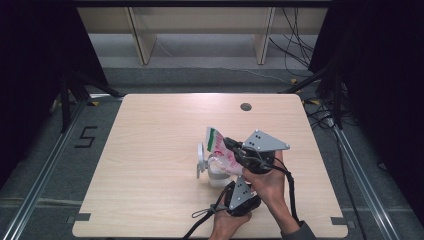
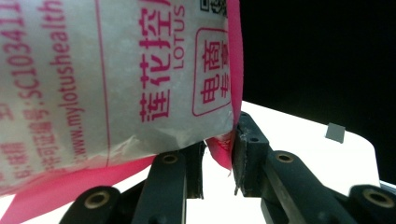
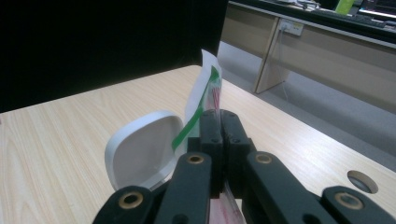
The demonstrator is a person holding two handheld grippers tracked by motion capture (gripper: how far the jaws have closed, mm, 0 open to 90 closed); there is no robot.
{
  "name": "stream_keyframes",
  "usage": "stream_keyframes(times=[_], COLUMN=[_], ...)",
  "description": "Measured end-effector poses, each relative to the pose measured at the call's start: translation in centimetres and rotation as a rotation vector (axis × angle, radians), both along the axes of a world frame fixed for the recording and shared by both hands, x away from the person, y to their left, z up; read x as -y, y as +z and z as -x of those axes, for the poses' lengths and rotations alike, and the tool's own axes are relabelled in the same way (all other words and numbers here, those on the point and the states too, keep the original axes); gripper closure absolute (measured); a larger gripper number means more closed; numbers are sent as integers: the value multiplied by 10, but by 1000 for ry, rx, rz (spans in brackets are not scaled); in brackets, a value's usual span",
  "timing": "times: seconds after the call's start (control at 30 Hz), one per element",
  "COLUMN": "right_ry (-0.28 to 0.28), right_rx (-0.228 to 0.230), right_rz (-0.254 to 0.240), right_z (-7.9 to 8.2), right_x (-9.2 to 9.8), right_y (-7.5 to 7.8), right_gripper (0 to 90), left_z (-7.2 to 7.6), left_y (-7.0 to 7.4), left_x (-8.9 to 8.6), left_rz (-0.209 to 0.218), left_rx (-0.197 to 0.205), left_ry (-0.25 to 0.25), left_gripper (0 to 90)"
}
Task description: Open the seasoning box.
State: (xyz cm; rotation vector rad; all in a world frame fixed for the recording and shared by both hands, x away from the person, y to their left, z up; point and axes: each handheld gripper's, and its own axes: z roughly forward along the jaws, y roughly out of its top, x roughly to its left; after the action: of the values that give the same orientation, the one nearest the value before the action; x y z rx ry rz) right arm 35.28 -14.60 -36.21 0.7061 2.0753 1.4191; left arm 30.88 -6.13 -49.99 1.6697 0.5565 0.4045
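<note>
Progress read, left to right in the high view:

- Table (image 1: 150, 165) bare on its left half. All the work sits right of centre.
- Lid (image 1: 201, 161) of the white container (image 1: 218, 176) is flipped open, standing up on the container's left side. So the opening step looks done. The right gripper view has the lid at lower left.
- Bag (image 1: 220, 149) held tilted over the container, between both grippers, off the table. Top edge with the green stripe points to upper left.
- Left gripper (image 2: 219, 158), lower centre of the high view: jaws a small way apart, with the bag's pink bottom corner between them. Looks pinched, though contact on the left pad isn't clear.
- Right gripper (image 3: 219, 140), just above it: jaws fully together, clamped on the bag's edge.

Left to do, I'd say: pour, or finish pouring. No contents visible falling, can't tell the container's fill. Then set the bag down and shut the lid.
</note>
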Motion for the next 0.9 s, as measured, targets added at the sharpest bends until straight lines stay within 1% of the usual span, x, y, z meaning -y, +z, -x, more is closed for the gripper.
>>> stream_keyframes(times=[0.03,0.1,0.13,0.17,0.2,0.23,0.27,0.3,0.33,0.43,0.47,0.5,0.53,0.6,0.63,0.7,0.8,0.83,0.87,0.9], right_ry=[-2,-10,0,-2,6,6,1,1,5,2,6,-3,-2,3,1,-4,9,11,1,-7], right_rx=[-8,-12,-25,-16,-3,-3,-19,-17,-26,-19,-21,-28,-15,-22,-17,-18,-21,-18,-23,-6], right_rz=[3,-13,-11,-9,6,6,-8,-2,-8,-5,-10,-1,5,-3,-8,-7,-3,-10,0,-1], right_z=[0,1,1,1,0,0,1,0,0,1,0,1,0,0,1,2,1,0,1,0], right_x=[0,-1,0,0,0,0,-1,0,0,0,-1,-1,0,0,-1,-1,-1,-1,0,1], right_y=[0,0,0,0,0,0,0,0,0,0,0,0,0,0,1,1,1,0,1,1], right_gripper=[900,900,900,900,900,900,900,900,900,900,900,900,900,900,900,900,900,900,900,900], left_z=[0,0,0,0,0,0,0,0,0,0,0,0,0,0,0,1,0,-1,0,0], left_y=[0,0,0,0,0,0,0,0,0,0,0,0,0,0,0,1,0,0,0,0], left_x=[0,0,0,0,0,0,0,0,0,0,1,1,1,1,1,1,1,1,1,1], left_rz=[0,0,1,1,2,2,1,1,2,2,3,2,2,0,4,4,0,0,1,-2], left_rx=[0,2,1,1,2,2,3,2,2,2,2,0,0,7,9,6,9,9,7,5], left_ry=[0,-1,-2,-2,0,0,-1,-2,0,1,7,4,4,0,5,8,1,0,2,4], left_gripper=[751,751,751,751,751,751,751,751,751,752,751,751,751,752,752,751,751,752,752,751])
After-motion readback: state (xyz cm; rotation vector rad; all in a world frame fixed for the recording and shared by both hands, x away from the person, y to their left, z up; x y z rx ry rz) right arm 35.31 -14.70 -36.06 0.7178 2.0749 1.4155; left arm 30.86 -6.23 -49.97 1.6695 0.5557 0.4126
